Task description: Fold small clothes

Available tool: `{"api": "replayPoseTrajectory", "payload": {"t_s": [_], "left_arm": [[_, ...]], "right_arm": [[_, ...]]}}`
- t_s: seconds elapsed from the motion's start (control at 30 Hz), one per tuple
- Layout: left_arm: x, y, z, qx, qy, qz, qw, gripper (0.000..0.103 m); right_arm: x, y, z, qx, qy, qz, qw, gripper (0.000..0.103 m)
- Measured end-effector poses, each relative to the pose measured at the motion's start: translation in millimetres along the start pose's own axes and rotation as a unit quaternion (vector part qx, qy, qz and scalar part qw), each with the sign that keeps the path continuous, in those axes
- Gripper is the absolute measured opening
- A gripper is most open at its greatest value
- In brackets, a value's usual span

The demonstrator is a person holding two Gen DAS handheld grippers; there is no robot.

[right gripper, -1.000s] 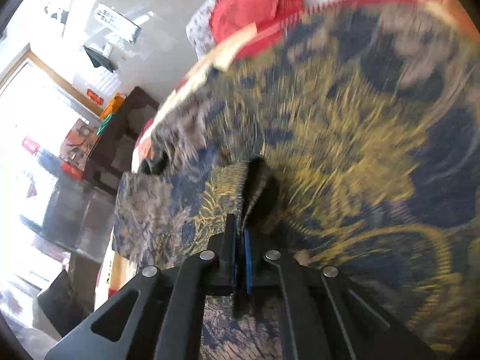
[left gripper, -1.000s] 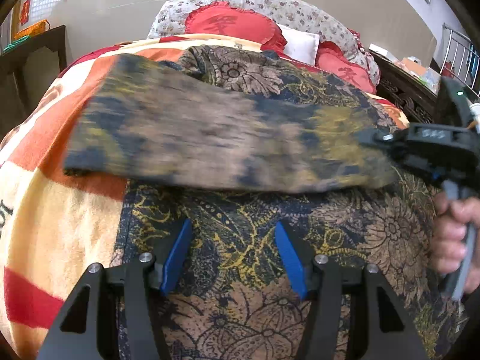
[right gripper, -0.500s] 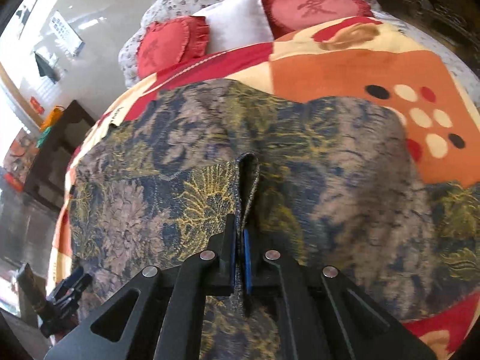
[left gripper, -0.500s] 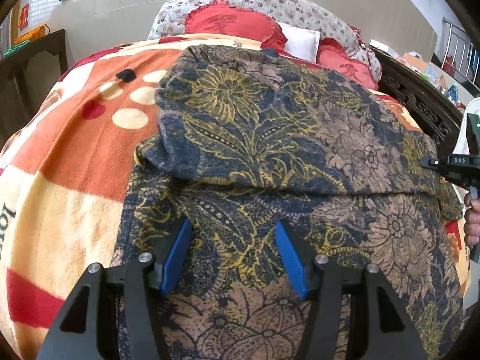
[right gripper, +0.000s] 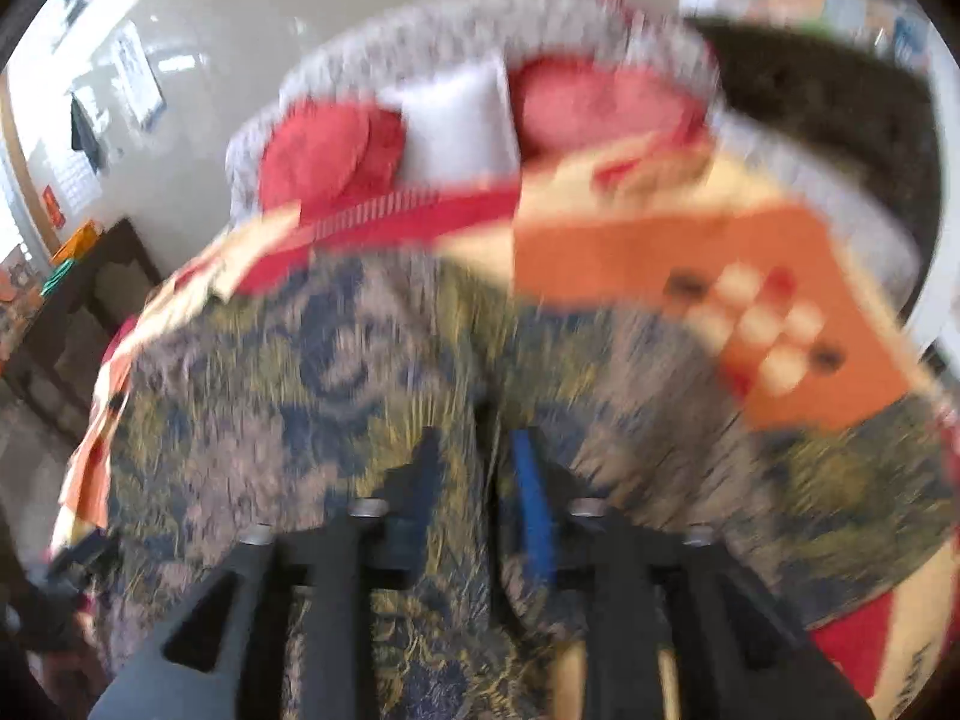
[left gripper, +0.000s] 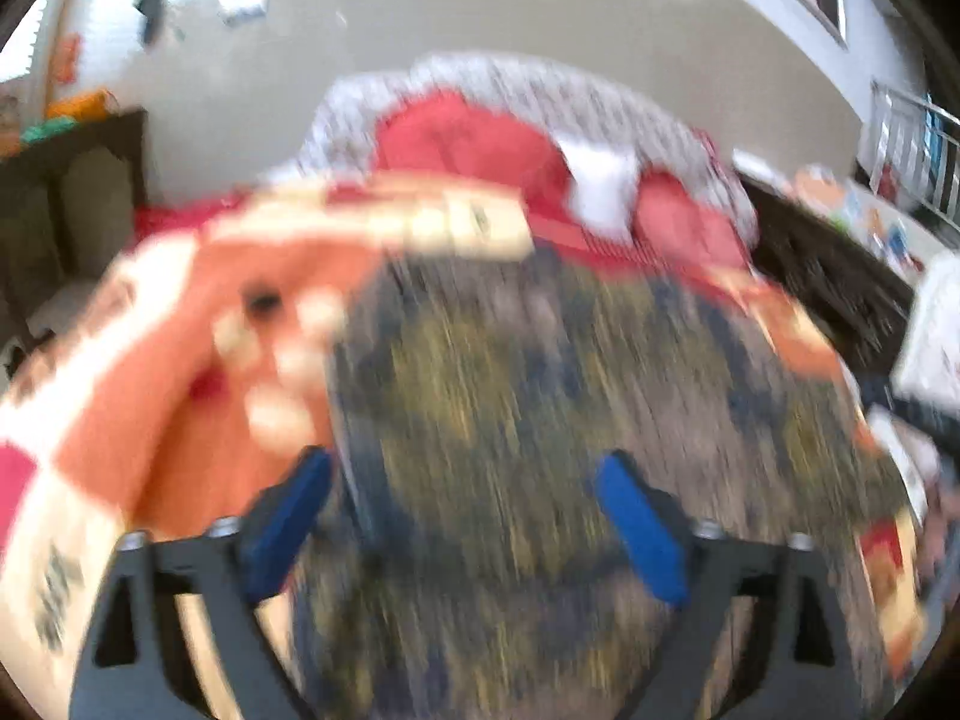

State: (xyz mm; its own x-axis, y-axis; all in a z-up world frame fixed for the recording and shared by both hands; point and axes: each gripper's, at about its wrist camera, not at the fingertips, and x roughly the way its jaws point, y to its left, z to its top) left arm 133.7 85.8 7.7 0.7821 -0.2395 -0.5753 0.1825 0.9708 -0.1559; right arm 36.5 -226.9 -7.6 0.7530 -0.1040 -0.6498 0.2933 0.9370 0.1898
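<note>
The garment (left gripper: 510, 390) is a dark blue, gold and brown floral cloth lying folded on the bed; both views are blurred by motion. My left gripper (left gripper: 462, 474) hangs above the cloth's near part. Its blue pads (left gripper: 300, 504) stand far apart and are still opening, with nothing pinched between them. In the right wrist view the same garment (right gripper: 288, 396) fills the middle. My right gripper (right gripper: 477, 447) is over it with its jaws opening. A raised fold edge of the cloth stands in the narrow gap, and the pads (right gripper: 531, 492) do not press on it.
An orange, cream and red blanket (left gripper: 180, 372) (right gripper: 660, 252) covers the bed. Red cushions (left gripper: 468, 138) and a white pillow (right gripper: 462, 120) lie at the head. Dark wooden furniture (left gripper: 78, 198) stands at the left and a dark carved frame (left gripper: 828, 282) at the right.
The right gripper swung the cloth's flap across and laid it down, then its shut jaws parted. The left jaws widened and that gripper rose, tilting its view upward.
</note>
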Motion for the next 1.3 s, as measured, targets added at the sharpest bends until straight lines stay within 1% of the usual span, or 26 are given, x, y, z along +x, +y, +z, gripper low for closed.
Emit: {"api": "replayPoseTrajectory", "payload": {"t_s": [0.03,0.1,0.13,0.17,0.2,0.23,0.27,0.3,0.33,0.4,0.53,0.6,0.63,0.67,0.7,0.77,0.83,0.9,0.97,1.03,1.07,1.1,1.17,1.3], "left_arm": [[13.2,0.9,12.7,0.004,-0.003,0.007,1.0,0.1],[43.3,2.9,29.2,0.011,0.018,0.016,0.9997,0.099],[60.6,3.6,34.7,0.014,0.036,0.019,0.9991,0.092],[76.5,4.4,38.0,0.016,0.054,0.02,0.9982,0.077],[87.6,3.9,38.6,0.014,0.069,0.022,0.9973,0.07],[104.1,7.2,37.5,0.006,0.095,0.028,0.9951,0.063],[116.0,12.2,34.1,-0.001,0.11,0.038,0.9932,0.063],[122.5,15.7,32.0,-0.005,0.117,0.038,0.9924,0.063],[125.5,15.9,26.7,0.001,0.111,0.039,0.993,0.063],[126.5,11.0,18.8,0.018,0.099,0.048,0.9938,0.063],[130.9,14.3,17.3,0.011,0.105,0.037,0.9937,0.069],[127.9,10.6,20.5,0.023,0.109,0.043,0.9929,0.069],[121.7,8.5,23.2,0.027,0.107,0.047,0.9927,0.068],[114.4,6.5,25.5,0.024,0.105,0.047,0.9931,0.068],[97.8,5.9,26.2,0.016,0.091,0.041,0.9949,0.068],[69.8,1.2,22.0,0.005,0.066,0.026,0.9975,0.069],[50.5,-6.1,10.7,0.01,0.061,0.01,0.998,0.069],[43.0,-15.8,-7.2,0.024,0.071,0.001,0.9972,0.069],[50.5,-22.0,-20.5,0.036,0.086,0.003,0.9957,0.069],[73.9,-18.1,-36.2,0.032,0.126,0.012,0.9914,0.069],[74.3,-16.9,-36.6,0.027,0.118,0.004,0.9926,0.075],[73.4,-17.6,-35.9,0.023,0.115,-0.006,0.9931,0.079],[78.3,-23.0,-37.0,0.035,0.124,-0.011,0.9916,0.089],[80.4,-35.0,-38.4,0.062,0.131,0.007,0.9894,0.093]], "right_arm": [[1.7,10.1,2.1,-0.013,-0.002,0.003,1.0,0.053],[13.7,29.7,3.2,-0.042,0.011,0.008,0.999,0.053],[25.5,44.2,2.2,-0.059,0.019,0.005,0.998,0.052],[32.2,50.6,1.6,-0.067,0.021,0.005,0.998,0.049],[45.6,59.3,0.7,-0.077,0.028,-0.005,0.997,0.045],[60.0,63.3,-0.2,-0.083,0.037,-0.027,0.996,0.044],[69.4,63.2,-2.0,-0.084,0.043,-0.037,0.995,0.044],[83.6,59.2,-5.3,-0.079,0.052,-0.05,0.994,0.044],[92.3,53.3,-9.9,-0.07,0.054,-0.051,0.995,0.041],[93.8,49.4,-20.9,-0.073,0.027,-0.049,0.996,0.041],[98.7,57.7,-24.5,-0.095,0.029,-0.071,0.993,0.043],[99.1,60.2,-24.8,-0.099,0.028,-0.074,0.992,0.045],[98.8,60.9,-24.5,-0.101,0.028,-0.073,0.992,0.045],[95.3,59.4,-23.0,-0.096,0.031,-0.063,0.993,0.046],[89.4,57.0,-20.0,-0.089,0.035,-0.054,0.994,0.046],[71.1,53.0,-15.4,-0.066,0.037,-0.05,0.996,0.046],[49.0,60.4,-23.7,-0.076,0.037,-0.045,0.995,0.047],[42.3,69.5,-38.4,-0.091,0.057,-0.045,0.993,0.051],[43.4,75.6,-56.4,-0.095,0.076,-0.043,0.992,0.051],[53.8,73.2,-72.4,-0.089,0.094,-0.056,0.99,0.052],[55.3,70.4,-76.2,-0.084,0.087,-0.053,0.991,0.053],[54.8,68.2,-78.0,-0.078,0.077,-0.048,0.993,0.054],[58.0,66.3,-77.4,-0.074,0.076,-0.044,0.993,0.056],[61.1,71.9,-77.1,-0.09,0.072,-0.062,0.991,0.057]]}}
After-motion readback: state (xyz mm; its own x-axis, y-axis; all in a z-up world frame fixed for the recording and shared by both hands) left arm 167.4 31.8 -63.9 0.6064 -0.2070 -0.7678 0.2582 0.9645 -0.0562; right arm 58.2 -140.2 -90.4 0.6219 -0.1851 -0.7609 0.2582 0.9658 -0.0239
